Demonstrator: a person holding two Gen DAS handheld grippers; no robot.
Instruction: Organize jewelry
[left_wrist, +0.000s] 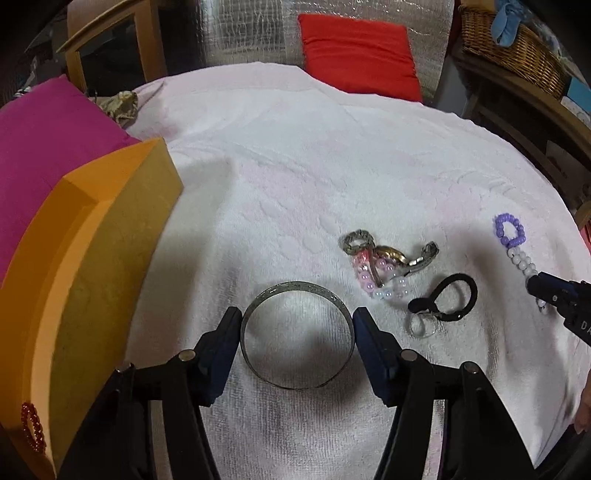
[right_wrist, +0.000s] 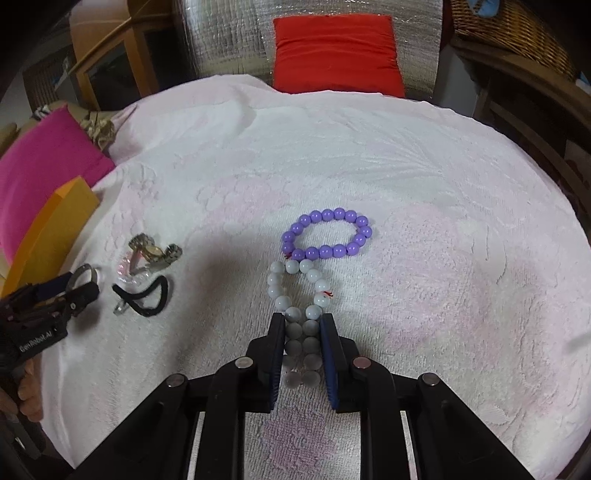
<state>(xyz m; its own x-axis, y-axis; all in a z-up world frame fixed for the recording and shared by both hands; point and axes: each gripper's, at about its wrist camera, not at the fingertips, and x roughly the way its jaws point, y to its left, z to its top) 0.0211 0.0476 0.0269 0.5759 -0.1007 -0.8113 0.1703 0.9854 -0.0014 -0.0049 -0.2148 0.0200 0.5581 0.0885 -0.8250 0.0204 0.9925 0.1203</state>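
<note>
A silver metal bangle lies flat on the white towel, and my left gripper is shut on it, one pad against each side of the ring. In the right wrist view my right gripper is shut on a white bead bracelet, squeezing it into a narrow loop. A purple bead bracelet lies just beyond it, touching its far end. An orange box stands at the left, with a red bead bracelet on it near the bottom edge.
Between the grippers lie a watch tangled with a pink and white bead bracelet, a black hair tie and a clear ring. A pink cushion, a red cushion and a wicker basket border the towel.
</note>
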